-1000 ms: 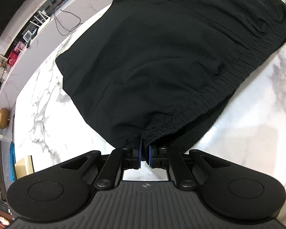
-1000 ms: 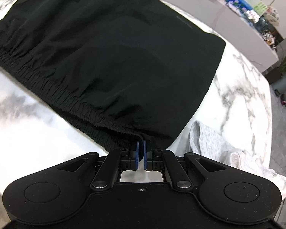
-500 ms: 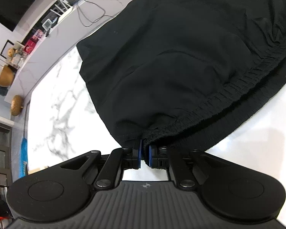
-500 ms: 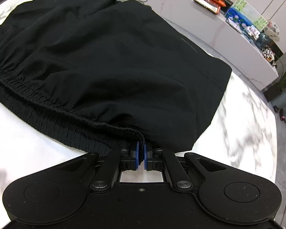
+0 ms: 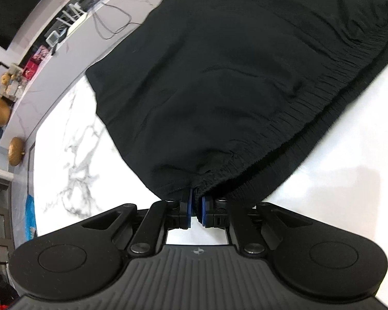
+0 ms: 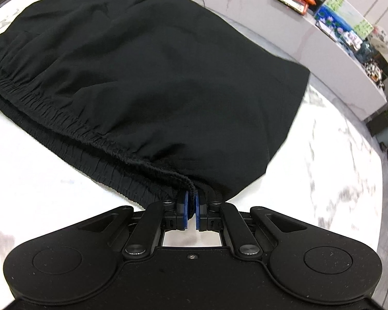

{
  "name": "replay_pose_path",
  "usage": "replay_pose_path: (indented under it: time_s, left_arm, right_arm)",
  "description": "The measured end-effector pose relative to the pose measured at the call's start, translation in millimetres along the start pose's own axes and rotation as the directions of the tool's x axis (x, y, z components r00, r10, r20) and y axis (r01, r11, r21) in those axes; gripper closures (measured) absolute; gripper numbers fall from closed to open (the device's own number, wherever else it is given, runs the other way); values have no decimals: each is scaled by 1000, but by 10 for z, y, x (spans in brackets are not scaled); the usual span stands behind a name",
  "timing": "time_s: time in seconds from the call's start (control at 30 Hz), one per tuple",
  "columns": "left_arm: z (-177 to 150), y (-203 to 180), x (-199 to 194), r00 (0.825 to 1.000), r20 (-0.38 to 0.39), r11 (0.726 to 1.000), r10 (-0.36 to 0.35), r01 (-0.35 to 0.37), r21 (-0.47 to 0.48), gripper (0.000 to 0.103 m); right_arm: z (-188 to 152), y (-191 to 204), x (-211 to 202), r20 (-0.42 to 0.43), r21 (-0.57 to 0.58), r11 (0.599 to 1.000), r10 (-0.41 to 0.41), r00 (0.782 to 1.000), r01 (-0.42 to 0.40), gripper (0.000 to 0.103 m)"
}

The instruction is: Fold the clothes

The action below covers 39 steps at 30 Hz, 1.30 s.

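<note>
A pair of black shorts [image 5: 232, 82] lay spread across a white marble counter [image 5: 69, 155], its gathered elastic waistband [image 6: 72, 126] lifted off the stone at both ends. The left hand-held gripper [image 5: 196, 201] pinched one corner of the waistband between its blue pads, jaws pressed nearly together on the cloth; the right hand-held gripper [image 6: 190, 201] clamped the opposite corner the same way. Between the two grips the upper layer of the waistband sagged in a shallow curve above the lower layer, which rested on the stone. Bare marble showed on both outer sides of the garment and in front of the waistband. The far hem reached close to the counter's rear edge, beyond which a grey ledge [image 6: 284, 25] carried a loose cable [image 5: 108, 23] and small clutter.
</note>
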<state>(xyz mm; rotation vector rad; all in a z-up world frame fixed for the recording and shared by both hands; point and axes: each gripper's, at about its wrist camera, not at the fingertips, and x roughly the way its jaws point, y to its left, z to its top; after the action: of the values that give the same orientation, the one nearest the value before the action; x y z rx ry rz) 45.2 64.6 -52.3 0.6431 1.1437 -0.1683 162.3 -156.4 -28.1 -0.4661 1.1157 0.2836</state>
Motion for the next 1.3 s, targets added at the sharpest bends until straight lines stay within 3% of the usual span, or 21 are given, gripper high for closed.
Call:
replay_pose_path:
  time_s: [0.13,0.2,0.37,0.53,0.63,0.77,1.0,1.13,1.3]
  left_arm:
    - [-64,-96,-30,1000,-21,1000,-1,2,30,97]
    - [-103,-131,-49,1000,-27,999,-8,9,42,98]
    - [-230,-379,-198,998,-42,996,-40,43,84,99]
    - [-290,-742,-374,996,-56,986,-70,78,150,99]
    - [-300,-993,-506,991,-48,978,-125,132,165,99]
    - [-244,-1295,-655,979,-12,970,-203,202,138,99]
    - [-13,-2019,-913,936,75,932,-345,332,147,96]
    - [95,-2227,-975,939,74,933,-337,322,161,94]
    - [78,-2211,-1003,939,81,935,-334,319,153,86]
  right_arm:
    - [-156,10,-97,-9,25,1000,-8,1000,9,94]
    - [-256,34,-202,-2,33,999,-23,1000,23,79]
    - [-460,-17,-384,3,69,997,-33,999,33,69]
    - [-715,-72,-558,-26,103,994,-27,999,30,68]
    - [-822,-94,-581,-18,98,995,-19,1000,20,68]
    - [-1028,127,-977,4,66,998,3,1000,-3,68]
    - [-1318,457,-1184,31,17,999,44,999,-44,67]
    - [-1412,646,-1256,35,-4,998,62,997,-62,67]
    - [-1547,871,-1424,54,-72,993,94,994,-90,67]
